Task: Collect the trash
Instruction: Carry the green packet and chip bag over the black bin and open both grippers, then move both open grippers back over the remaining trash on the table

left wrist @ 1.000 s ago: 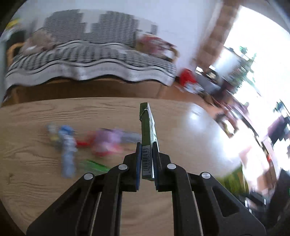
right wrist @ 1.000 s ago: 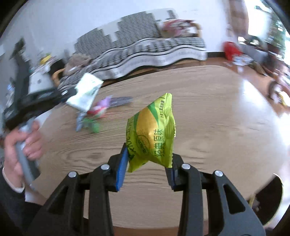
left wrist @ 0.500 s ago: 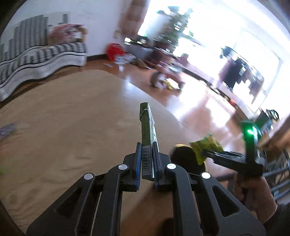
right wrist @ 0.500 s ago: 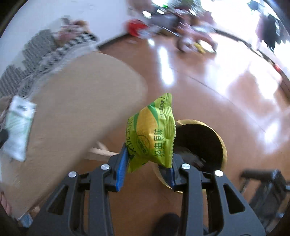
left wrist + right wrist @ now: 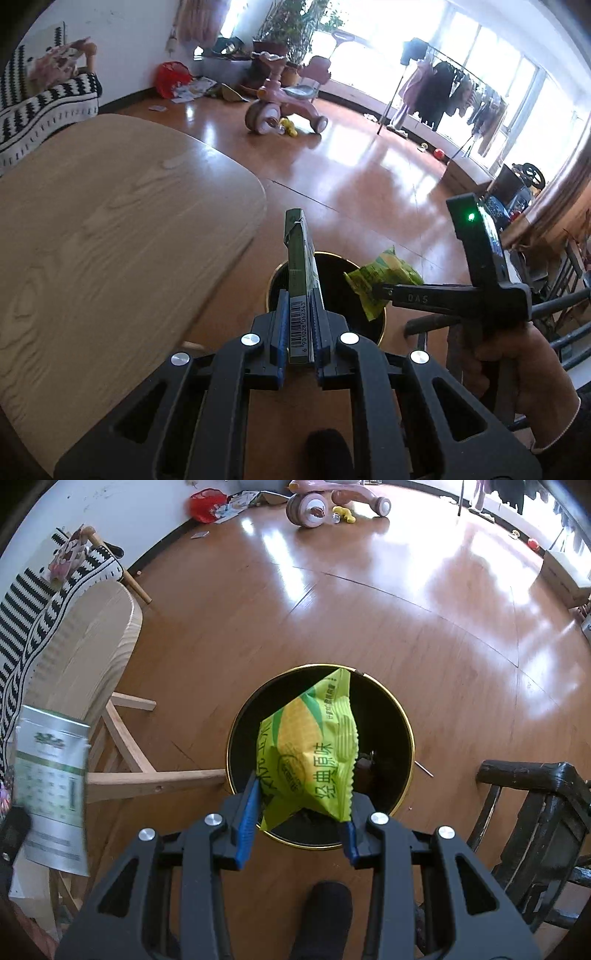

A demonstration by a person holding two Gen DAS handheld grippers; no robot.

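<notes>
My left gripper [image 5: 300, 325] is shut on a flat green-and-silver packet [image 5: 301, 280], held edge-on just short of a black bin with a gold rim [image 5: 332, 263] on the floor. The packet also shows in the right wrist view [image 5: 51, 794], at the left. My right gripper [image 5: 301, 808] is shut on a yellow-green corn snack bag [image 5: 310, 753] and holds it directly over the bin's open mouth [image 5: 388, 716]. The bag [image 5: 384, 277] and right gripper [image 5: 380, 291] show in the left wrist view, above the bin.
A light wooden table [image 5: 92, 240] lies to the left of the bin, with its legs [image 5: 140, 775] close to the rim. A dark wooden chair [image 5: 535, 812] stands to the right. A pink ride-on toy [image 5: 284, 99] is across the floor.
Both grippers have swung away from the table toward the bin. The right gripper has come right over the bin's mouth with the snack bag. The left has closed in on the bin.
</notes>
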